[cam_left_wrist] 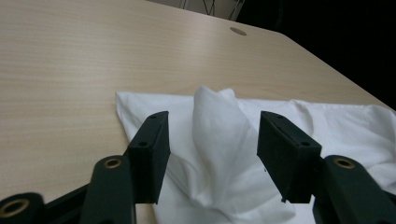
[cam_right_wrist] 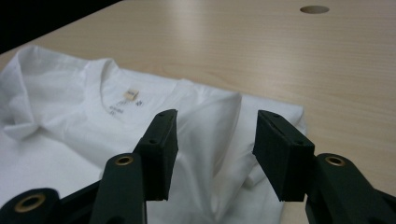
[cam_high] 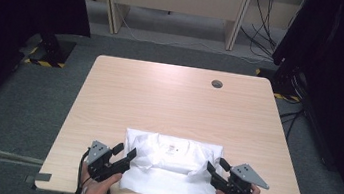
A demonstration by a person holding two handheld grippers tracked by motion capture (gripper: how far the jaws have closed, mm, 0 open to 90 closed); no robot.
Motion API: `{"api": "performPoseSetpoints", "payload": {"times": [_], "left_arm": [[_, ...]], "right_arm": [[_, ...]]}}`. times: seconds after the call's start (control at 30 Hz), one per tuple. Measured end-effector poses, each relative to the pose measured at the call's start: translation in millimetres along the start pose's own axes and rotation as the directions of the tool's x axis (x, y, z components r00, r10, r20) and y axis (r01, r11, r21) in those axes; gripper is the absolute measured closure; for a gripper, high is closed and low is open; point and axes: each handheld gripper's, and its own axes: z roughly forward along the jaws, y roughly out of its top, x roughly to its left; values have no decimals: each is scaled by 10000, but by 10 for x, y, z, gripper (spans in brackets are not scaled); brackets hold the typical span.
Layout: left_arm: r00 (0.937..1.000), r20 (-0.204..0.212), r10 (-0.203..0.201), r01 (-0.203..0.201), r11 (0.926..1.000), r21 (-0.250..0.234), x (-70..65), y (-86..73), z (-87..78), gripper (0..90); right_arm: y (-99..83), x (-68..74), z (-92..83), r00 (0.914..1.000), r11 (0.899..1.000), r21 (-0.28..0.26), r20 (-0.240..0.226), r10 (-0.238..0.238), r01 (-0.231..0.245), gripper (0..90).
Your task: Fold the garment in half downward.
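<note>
The shirt (cam_high: 171, 165) under my hands is soft white cloth, matt and finely woven, rumpled into smooth folds, with a small paper-like label (cam_right_wrist: 132, 94) inside the neck. The table (cam_high: 169, 101) is pale wood-grain laminate, smooth with a faint sheen, and has a dull grey plastic cap (cam_high: 217, 84) set in its hole. My left claw (cam_left_wrist: 212, 149) and right claw (cam_right_wrist: 215, 149) are matt black plastic, slightly grainy, with brass-coloured metal rings at the pivots. The floor (cam_high: 22, 107) is rough grey carpet.
</note>
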Motion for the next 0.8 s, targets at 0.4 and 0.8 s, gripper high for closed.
{"api": "performPoseSetpoints", "payload": {"times": [0.4, 0.8], "left_arm": [[10000, -73, 59, -52, 9955, 946, -95, 90, 364, 335], [9986, 137, 520, -523, 9983, 248, -164, -23, 357, 767]], "right_arm": [[121, -91, 294, 9958, 9941, 568, 12, 920, -919, 470], [103, -81, 411, 9973, 9972, 471, -425, 604, -583, 787]]}}
